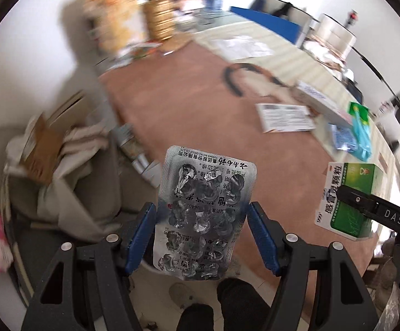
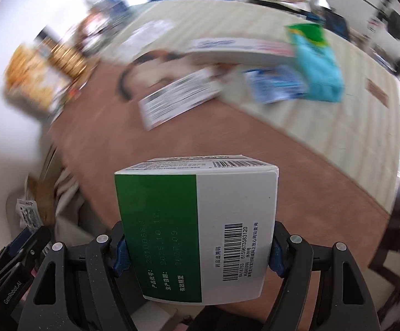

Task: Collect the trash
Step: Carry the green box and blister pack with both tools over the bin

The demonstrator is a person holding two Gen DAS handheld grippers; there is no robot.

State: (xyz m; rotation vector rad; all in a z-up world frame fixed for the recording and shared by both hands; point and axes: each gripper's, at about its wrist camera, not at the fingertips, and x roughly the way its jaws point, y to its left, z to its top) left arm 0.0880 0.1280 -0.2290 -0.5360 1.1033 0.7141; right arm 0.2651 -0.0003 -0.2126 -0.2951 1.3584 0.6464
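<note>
I am carrying 2 pieces of trash at once. The emptied silver blister pack point(image 1: 204, 215) is sitting at lower centre of the left wrist view, pinched across its width by the blue pads of my left gripper point(image 1: 202, 234), held up off the brown table point(image 1: 189, 104). Its long axis is running up the frame, along the fingers, with the free end pointing away toward the table and the printing upside down to the camera.

At lower centre of the right wrist view, my right gripper point(image 2: 198, 251) is clamping the green-and-white medicine box point(image 2: 197, 229) by its 2 side walls. The box is standing lengthwise along the fingers, far end pointing up the frame, barcode face toward the lens.

At left of the left wrist view, a bin lined with a pale bag point(image 1: 70, 193), already holding brown paper, is waiting below the table edge; I judge it the drop point. The background is blurring, so both hands are travelling.

To do this well, I am thinking: keep both grips firm, bring each item squarely over the bin mouth, and release the thin pack low so it is not fluttering past the rim. More packets point(image 2: 316, 63) are lying upper right on the table.
</note>
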